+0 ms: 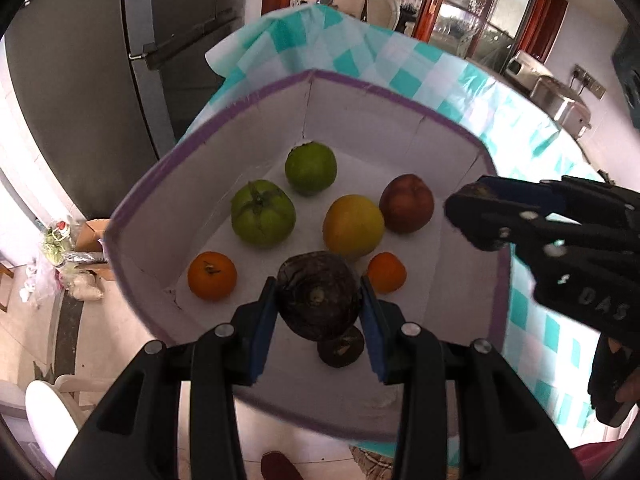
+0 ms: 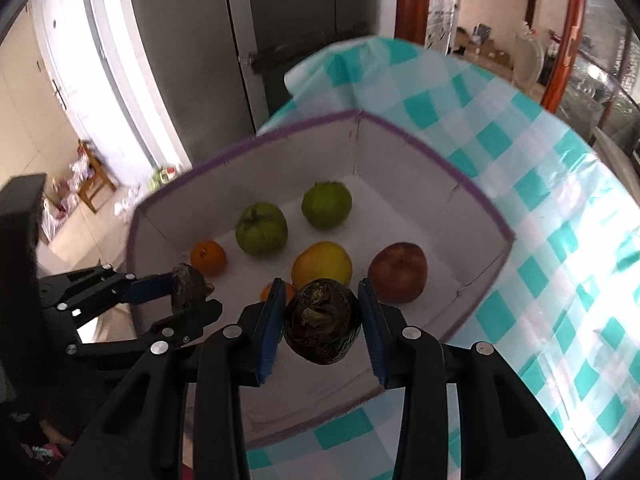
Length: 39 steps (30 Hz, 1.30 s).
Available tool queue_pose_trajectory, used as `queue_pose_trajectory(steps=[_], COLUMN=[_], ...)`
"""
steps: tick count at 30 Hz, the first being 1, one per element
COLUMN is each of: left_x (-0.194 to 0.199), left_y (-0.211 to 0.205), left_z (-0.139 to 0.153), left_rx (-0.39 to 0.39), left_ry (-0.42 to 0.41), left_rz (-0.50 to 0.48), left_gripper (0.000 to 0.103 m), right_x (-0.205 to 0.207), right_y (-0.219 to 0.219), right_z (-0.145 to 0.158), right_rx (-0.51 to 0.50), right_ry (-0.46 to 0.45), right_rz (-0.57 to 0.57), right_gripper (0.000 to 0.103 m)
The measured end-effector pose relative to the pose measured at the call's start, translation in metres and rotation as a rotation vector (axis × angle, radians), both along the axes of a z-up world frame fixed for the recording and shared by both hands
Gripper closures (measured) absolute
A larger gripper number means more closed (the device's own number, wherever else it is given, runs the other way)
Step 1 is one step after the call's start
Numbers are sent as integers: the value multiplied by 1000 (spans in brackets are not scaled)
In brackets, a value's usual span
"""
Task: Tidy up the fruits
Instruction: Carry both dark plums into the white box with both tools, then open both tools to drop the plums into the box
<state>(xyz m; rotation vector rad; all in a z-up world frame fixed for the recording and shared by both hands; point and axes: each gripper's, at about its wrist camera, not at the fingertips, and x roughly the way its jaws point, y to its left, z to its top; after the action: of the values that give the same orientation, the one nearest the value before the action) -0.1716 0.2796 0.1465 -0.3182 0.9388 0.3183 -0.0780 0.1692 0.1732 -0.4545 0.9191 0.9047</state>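
Observation:
A white box with a purple rim [image 1: 256, 98] [image 2: 460, 176] stands on a teal-checked tablecloth [image 1: 400, 60] [image 2: 540, 240]. Inside lie a green tomato [image 1: 263, 213] [image 2: 262, 229], a green round fruit [image 1: 311, 167] [image 2: 327, 205], a yellow fruit [image 1: 353, 225] [image 2: 322, 265], a red-brown apple [image 1: 407, 203] [image 2: 398, 273], two oranges [image 1: 212, 275] [image 1: 386, 273] and a dark fruit [image 1: 341, 347]. My left gripper [image 1: 319, 284] [image 2: 196, 296] is shut on a dark purple fruit [image 1: 320, 296] [image 2: 187, 285] over the box's near side. My right gripper [image 2: 320, 292] [image 1: 466, 212] is shut on another dark fruit [image 2: 322, 322] [image 1: 474, 191] above the box.
A grey fridge [image 1: 100, 80] [image 2: 192, 60] stands beyond the table's far corner. Bags and a cardboard box [image 1: 92, 232] lie on the tiled floor to the left, with a white chair [image 1: 44, 412] nearer. A steel appliance [image 1: 560, 102] sits on a counter at the right.

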Motion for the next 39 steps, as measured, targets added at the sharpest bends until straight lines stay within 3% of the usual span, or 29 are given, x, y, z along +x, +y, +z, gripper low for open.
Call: queue_pose_trajectory(steps=[5,15,26,28,31,39], left_x=[14,35,43,44,45,42], left_y=[6,10,13,13,13,9], left_z=[-9,-28,-38,-38,-38,-30], left_rx=[51,54,43,40,35,49], left_ry=[60,141,163,166,163,135], left_rz=[28,22,-3,-9,-18,-42], left_gripper=[63,63,63,62,51,23], right_x=[18,32,41,42,45,46], right_y=[10,31,42,43,43,38], right_z=[-23,-58,-73,-74,-72,-62], right_rx=[-68,-181,-206,-208,-196,-175], right_ry=[13,26,64,70,75,54], right_rz=[15,59,45,34,16,-29], right_gripper=[65,65,65,61,48,26])
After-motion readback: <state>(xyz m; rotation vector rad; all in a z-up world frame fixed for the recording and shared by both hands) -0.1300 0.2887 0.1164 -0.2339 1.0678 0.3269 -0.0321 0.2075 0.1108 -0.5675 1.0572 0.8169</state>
